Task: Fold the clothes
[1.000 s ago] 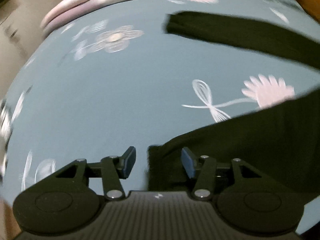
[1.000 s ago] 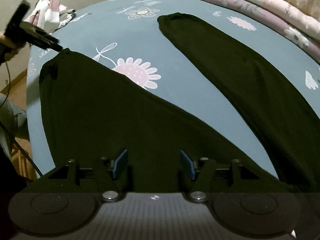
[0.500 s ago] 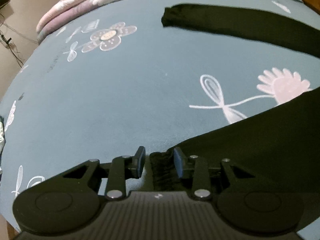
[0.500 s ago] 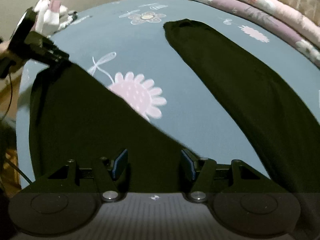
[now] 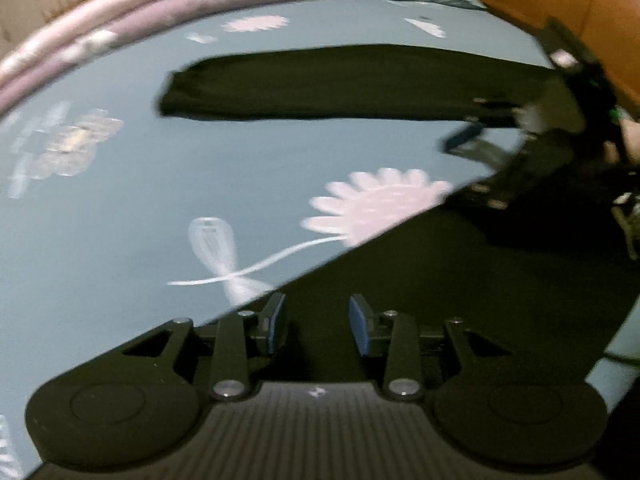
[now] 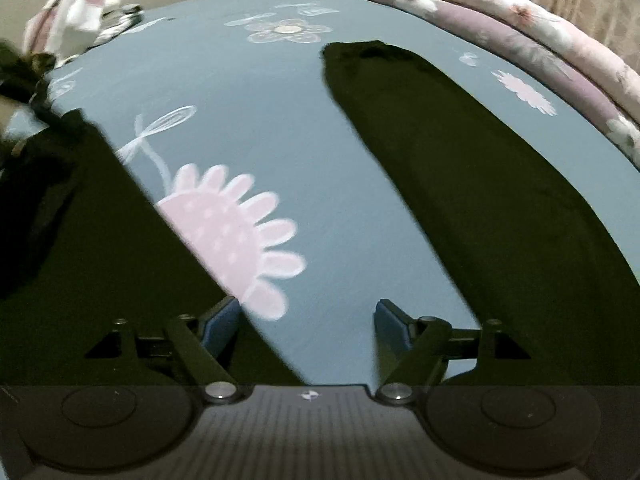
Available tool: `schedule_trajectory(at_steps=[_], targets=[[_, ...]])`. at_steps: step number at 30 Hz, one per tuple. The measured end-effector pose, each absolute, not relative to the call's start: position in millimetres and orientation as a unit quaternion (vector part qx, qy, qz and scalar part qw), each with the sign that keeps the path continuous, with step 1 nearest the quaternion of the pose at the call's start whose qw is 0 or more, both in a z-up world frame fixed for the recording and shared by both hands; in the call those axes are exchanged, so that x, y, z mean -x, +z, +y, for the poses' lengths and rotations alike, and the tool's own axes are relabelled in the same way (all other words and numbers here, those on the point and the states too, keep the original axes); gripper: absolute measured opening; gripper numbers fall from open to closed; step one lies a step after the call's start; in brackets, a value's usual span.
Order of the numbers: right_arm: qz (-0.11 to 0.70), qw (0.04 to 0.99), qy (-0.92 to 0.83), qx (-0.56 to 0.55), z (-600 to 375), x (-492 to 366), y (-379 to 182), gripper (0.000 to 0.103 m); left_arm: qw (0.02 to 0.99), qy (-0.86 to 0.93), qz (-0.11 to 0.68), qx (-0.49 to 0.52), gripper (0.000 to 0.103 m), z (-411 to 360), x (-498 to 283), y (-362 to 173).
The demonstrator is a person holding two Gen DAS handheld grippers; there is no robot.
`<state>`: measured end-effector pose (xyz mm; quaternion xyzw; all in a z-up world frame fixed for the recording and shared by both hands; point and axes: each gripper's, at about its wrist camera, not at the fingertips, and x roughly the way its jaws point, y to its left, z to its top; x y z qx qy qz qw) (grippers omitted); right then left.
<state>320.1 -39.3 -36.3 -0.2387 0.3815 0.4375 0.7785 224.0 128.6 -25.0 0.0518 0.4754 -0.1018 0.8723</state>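
Black trousers lie on a blue-grey flowered bedsheet [image 6: 260,100]. One leg [image 6: 460,184] lies flat and straight, its cuff toward the far side; in the left wrist view this leg [image 5: 340,84] runs across the top. The other leg [image 5: 440,300] is drawn taut and lifted at its end. My left gripper [image 5: 318,326] is shut on that leg's bunched end; it appears blurred at the far left [image 6: 44,104] of the right wrist view. My right gripper [image 6: 308,324] is opening wide, with bare sheet between its jaws and the leg's edge [image 6: 100,240] under its left finger [image 6: 224,320].
Folded pink and mauve quilts [image 6: 520,12] line the bed's far edge. A heap of white and pink clothes [image 6: 76,20] sits at the far left corner. A brown wooden board [image 5: 560,12] stands beyond the bed. My right gripper [image 5: 476,128] hovers over the sheet between the legs.
My left gripper shut on the leg's end and carried it across the bed toward the other leg. My right gripper moved forward off the cloth and its jaws widened.
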Motion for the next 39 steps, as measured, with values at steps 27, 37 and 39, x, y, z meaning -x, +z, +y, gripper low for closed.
schedule_trajectory(at_steps=[27, 37, 39], targets=[[0.425, 0.803, 0.390, 0.151, -79.7, -302.5, -35.0, 0.082, 0.881, -0.064, 0.467, -0.045, 0.038, 96.3, -270.7, -47.1], [0.434, 0.821, 0.337, 0.154, -134.8, -255.4, -20.5, 0.083, 0.873, -0.016, 0.484, -0.050, 0.049, 114.0, -199.0, -34.3], [0.441, 0.828, 0.310, 0.153, -140.1, -253.8, -35.2, 0.084, 0.871, -0.002, 0.489, -0.037, 0.049, 122.8, -195.5, -46.4]])
